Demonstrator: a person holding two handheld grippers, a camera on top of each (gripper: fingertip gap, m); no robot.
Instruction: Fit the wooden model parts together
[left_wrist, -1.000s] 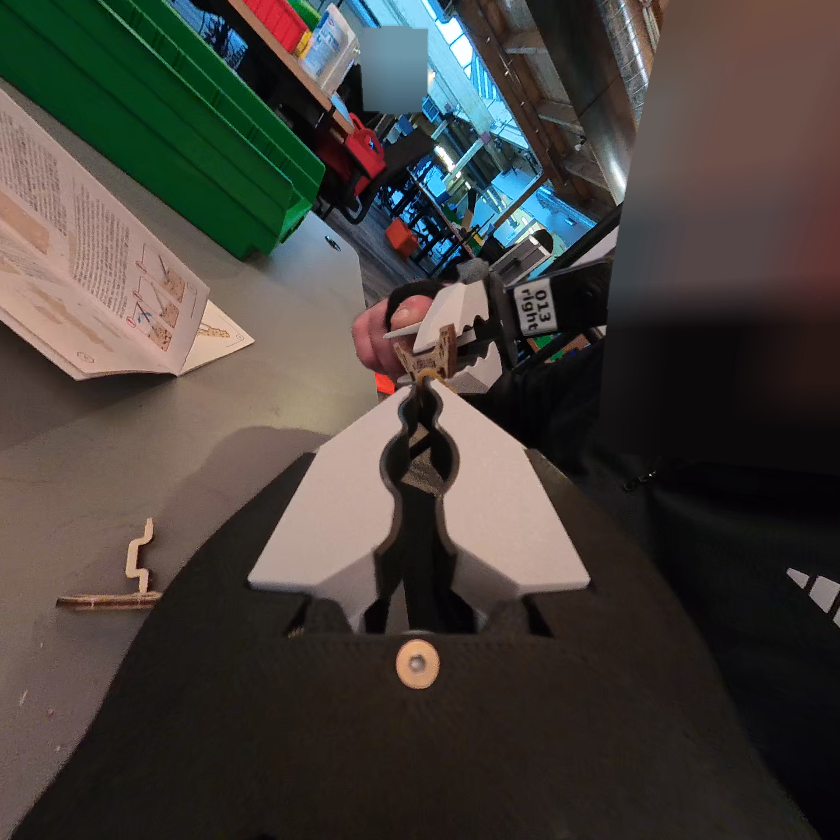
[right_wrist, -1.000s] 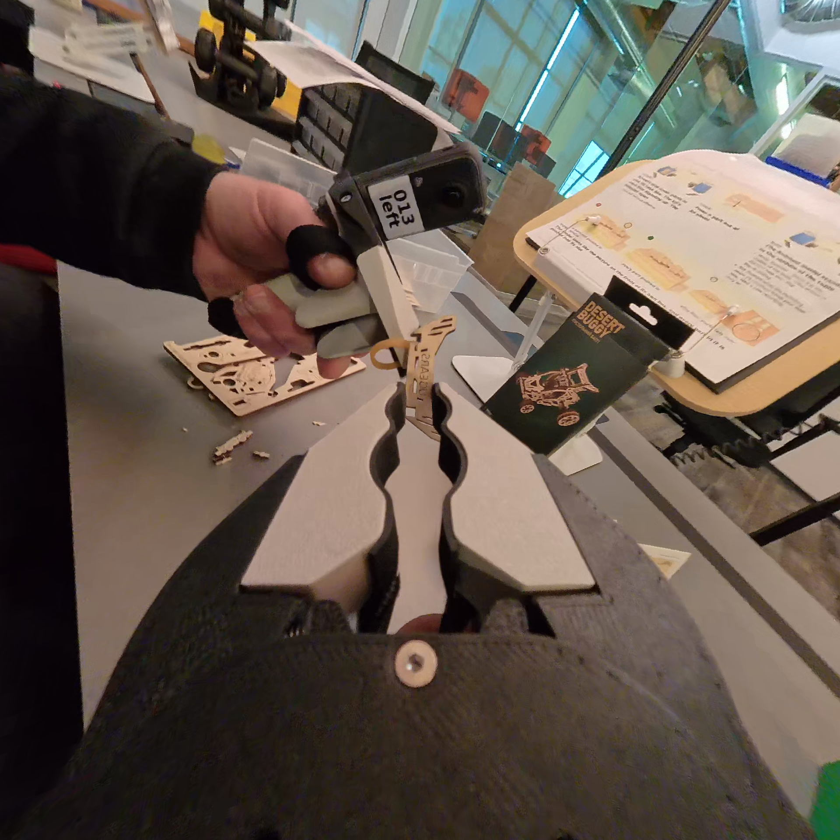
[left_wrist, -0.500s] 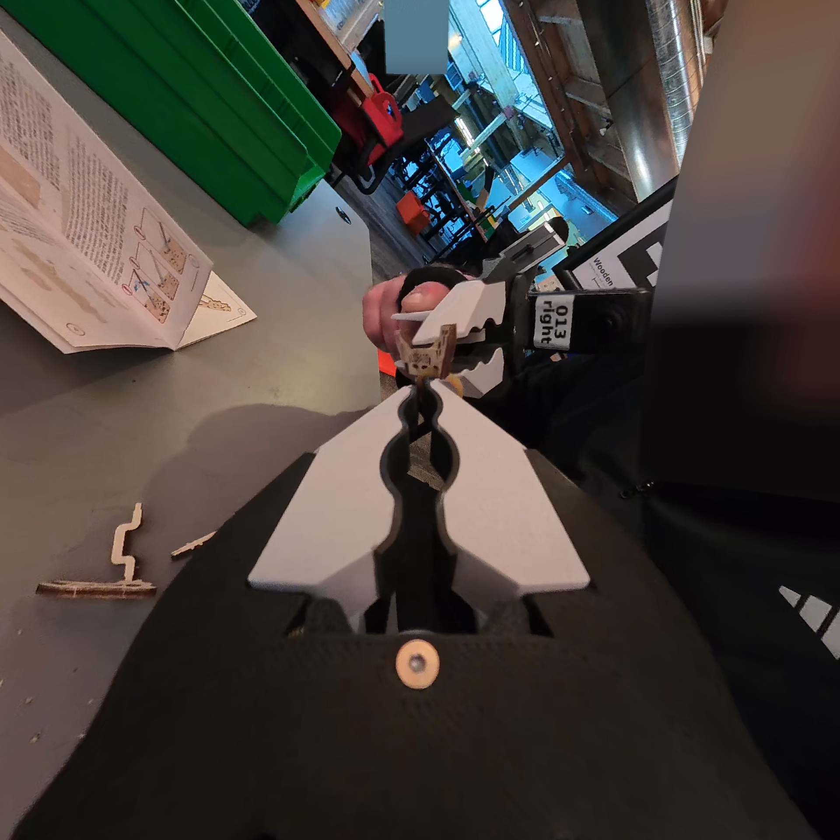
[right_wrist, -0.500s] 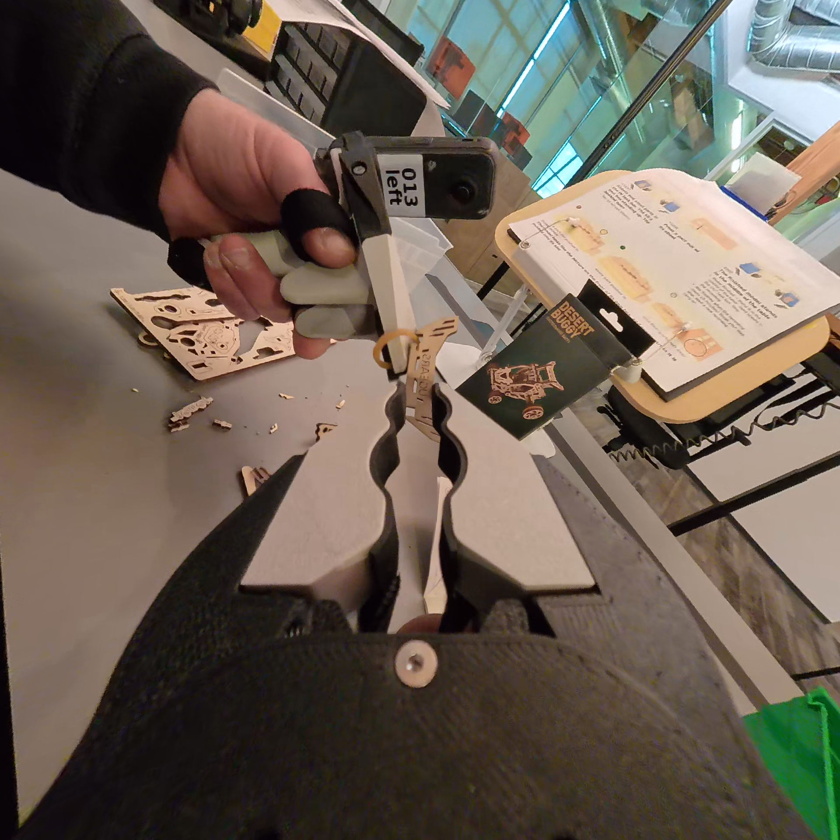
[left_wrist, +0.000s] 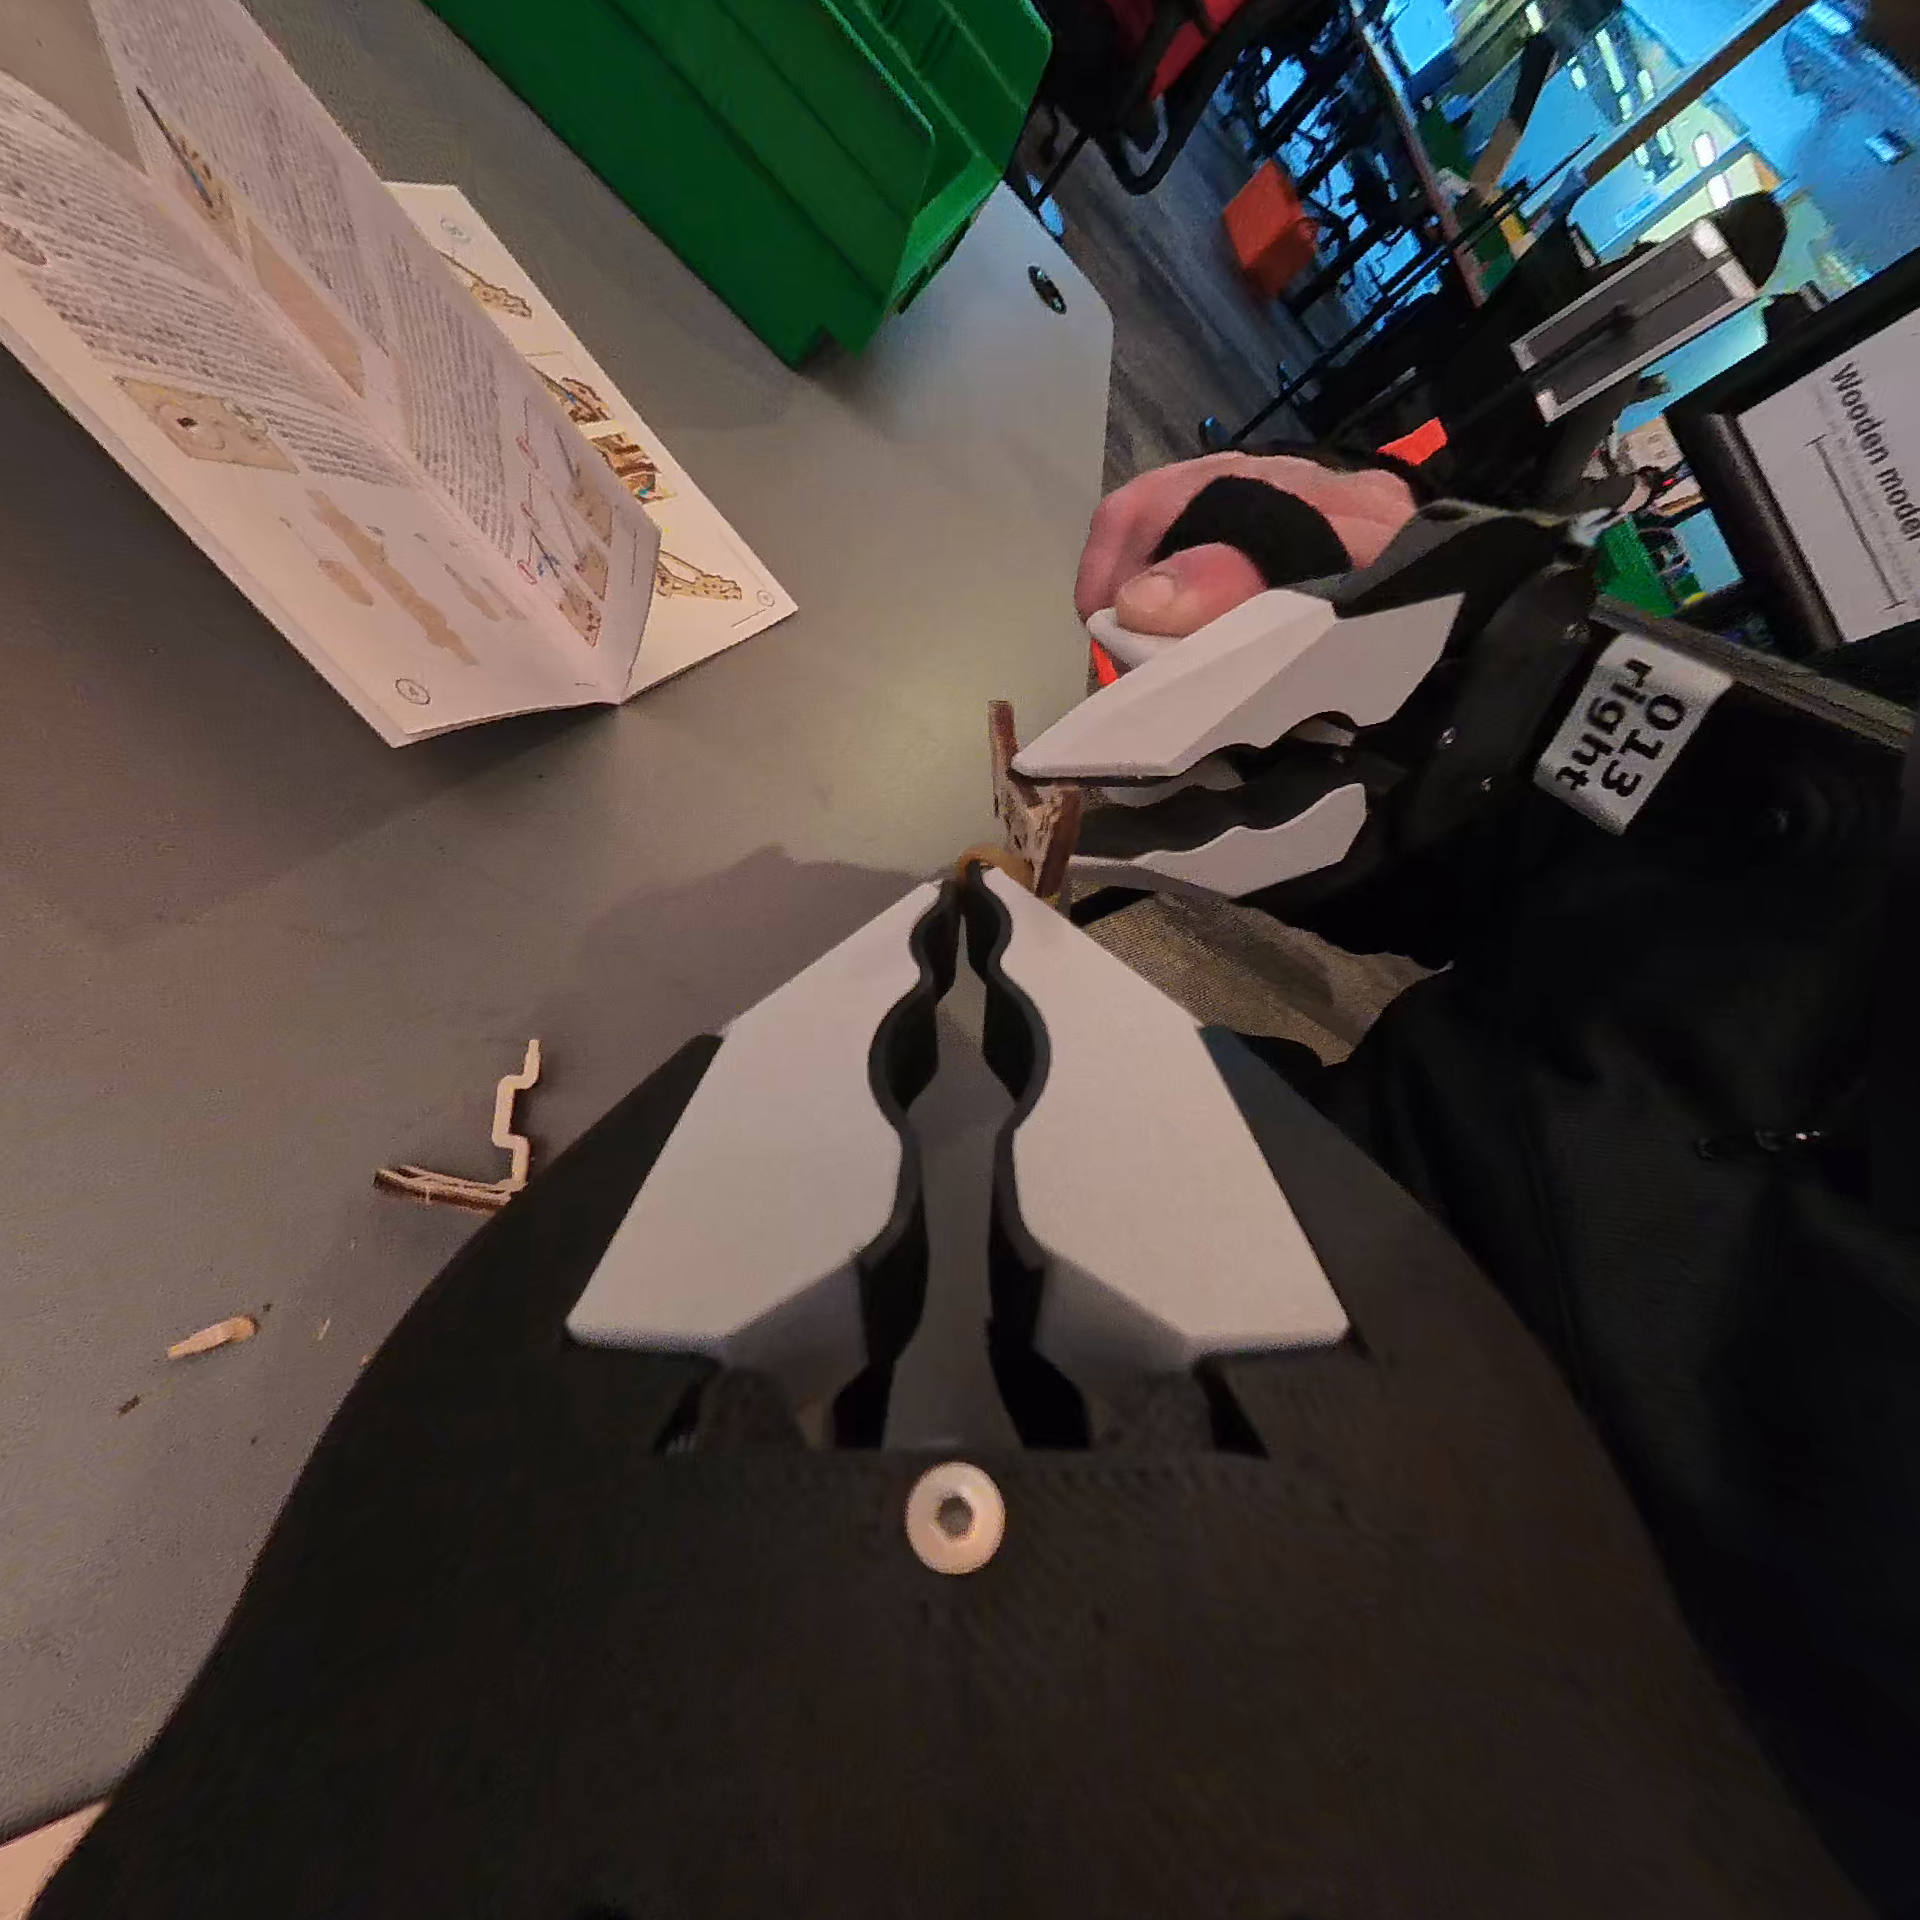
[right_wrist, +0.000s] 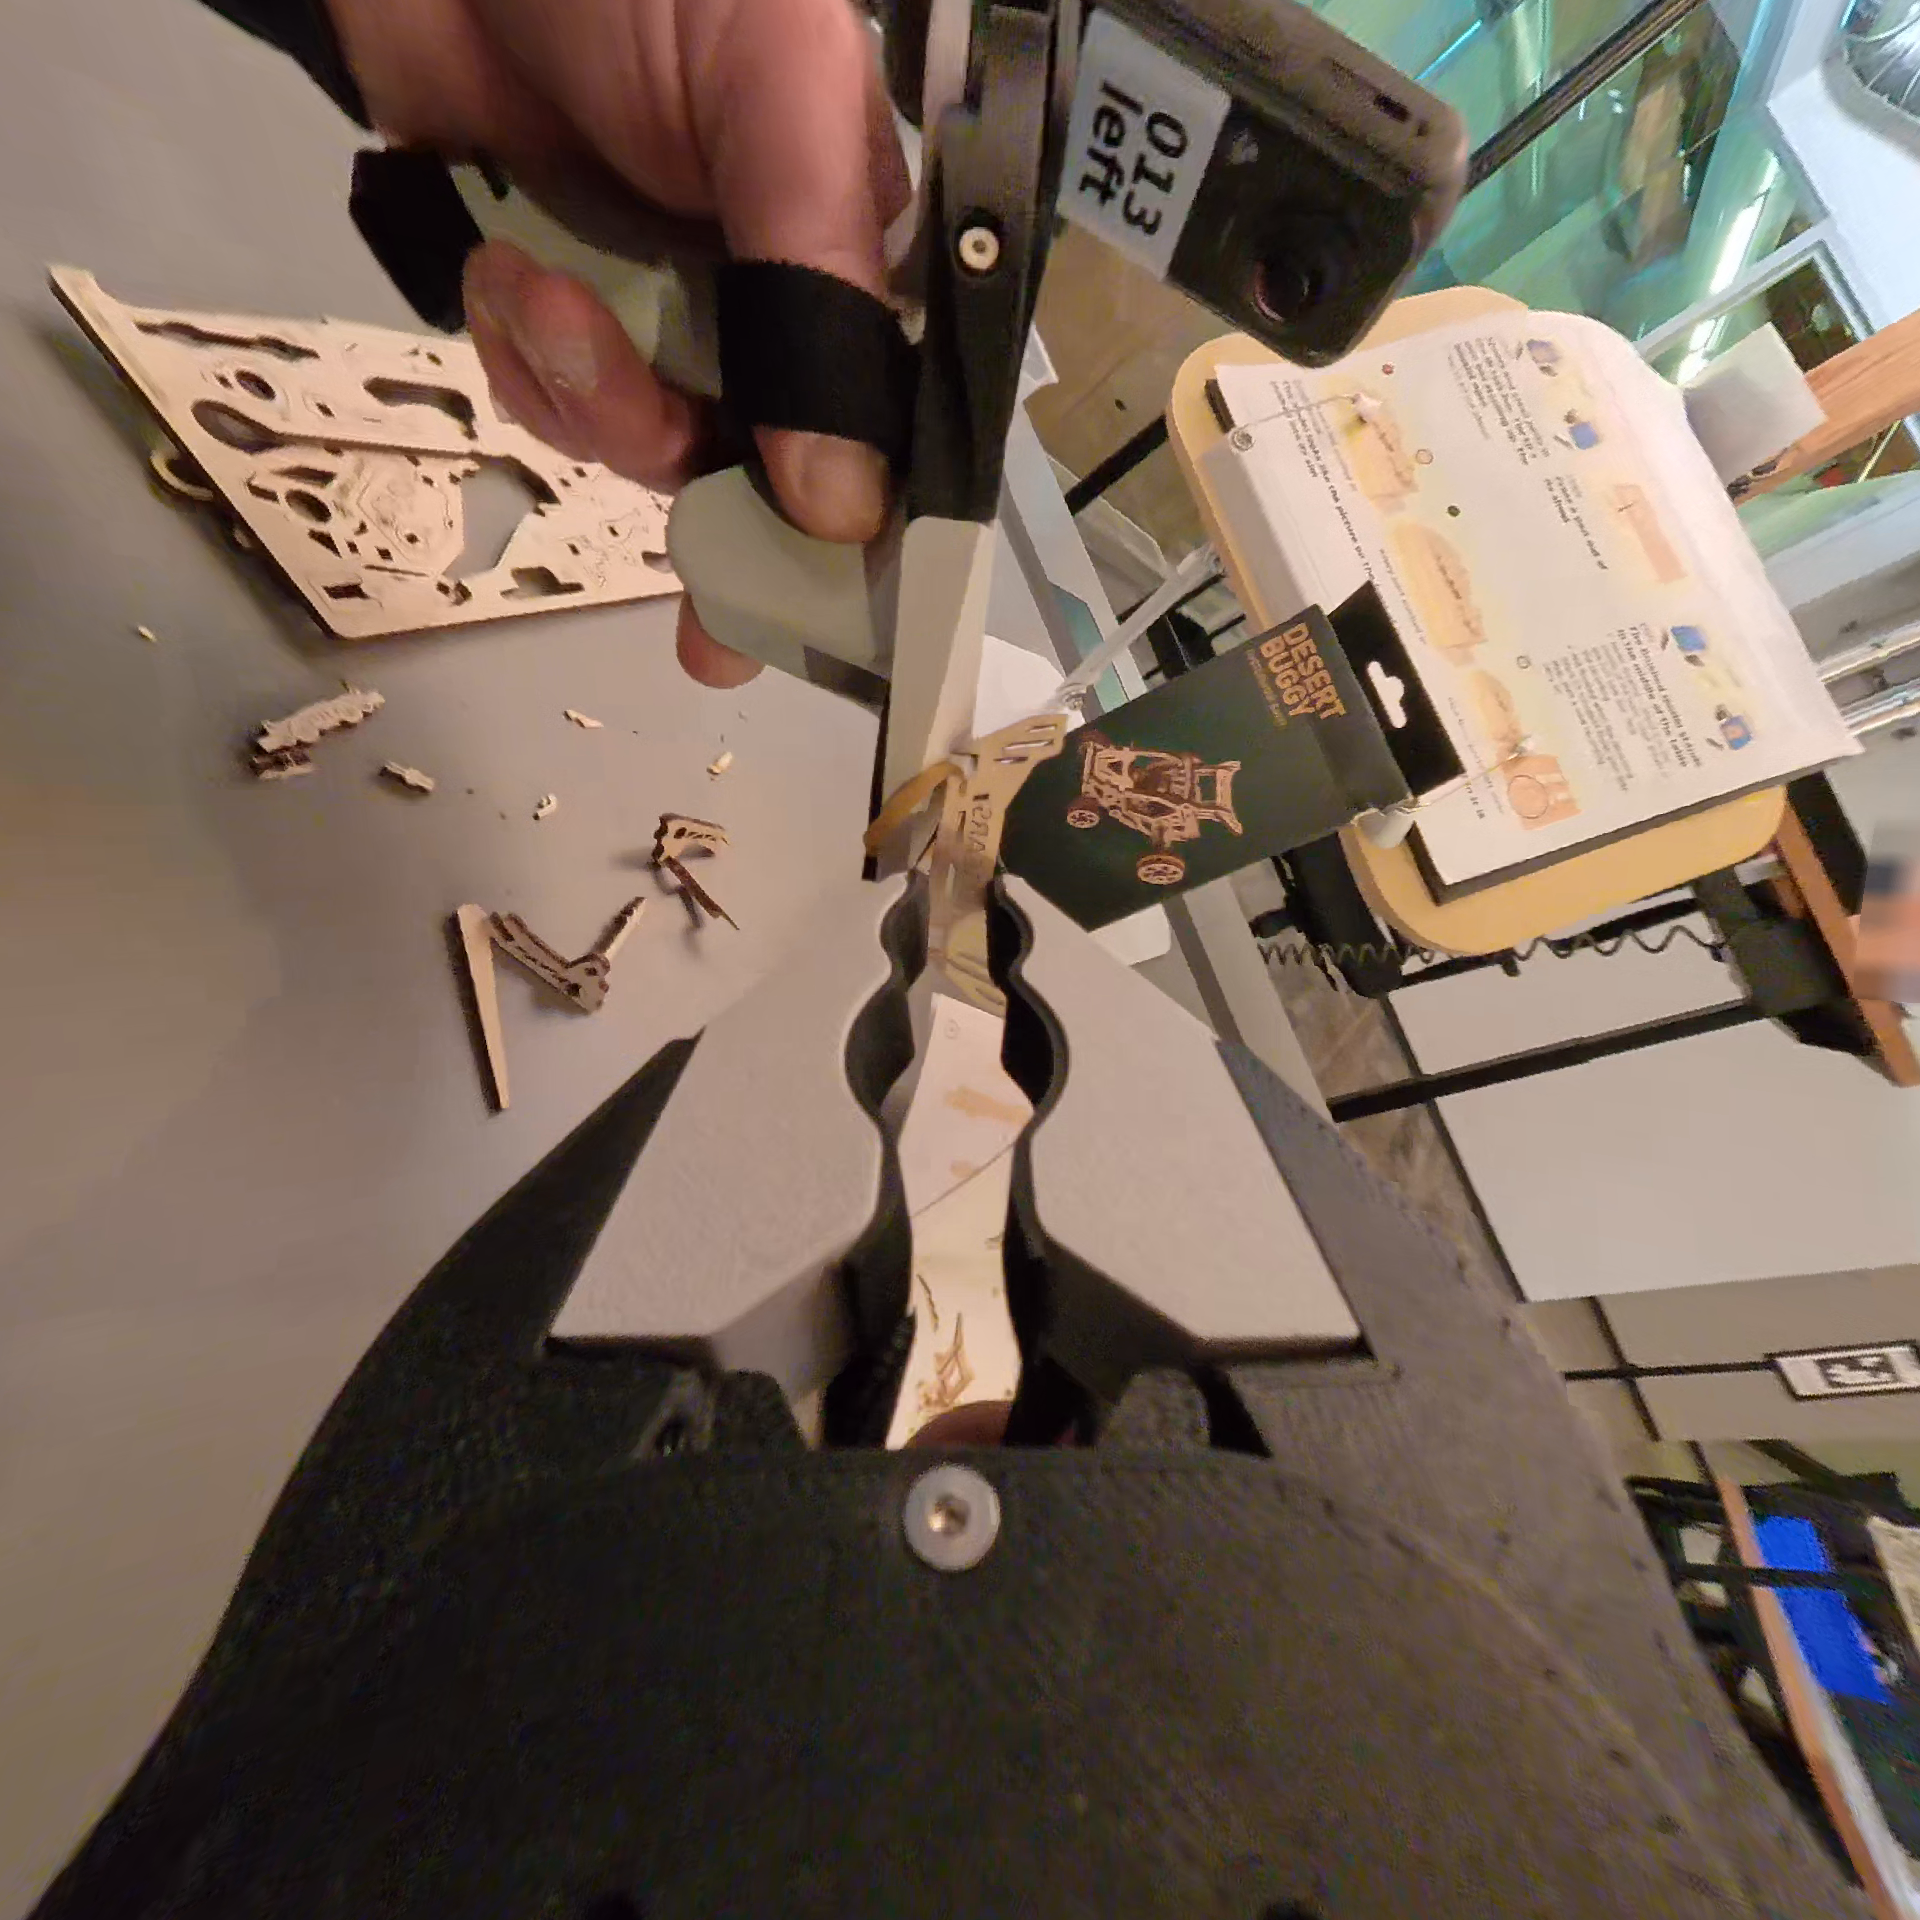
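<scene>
Leftmost on the grey table (right_wrist: 156, 1039) lies a punched-out wooden sheet (right_wrist: 395, 488), with loose wooden offcuts (right_wrist: 540, 966) scattered nearer the middle. Centrally, the left gripper (right_wrist: 914, 821) comes down from above with its tips closed on a tan rubber band (right_wrist: 909, 805), right against the flat wooden model part (right_wrist: 971, 852) that the right gripper (right_wrist: 951, 904) pinches upright between its pads. Further right stand a dark product card (right_wrist: 1195, 779) and an instruction sheet on a wooden board (right_wrist: 1538, 582).
</scene>
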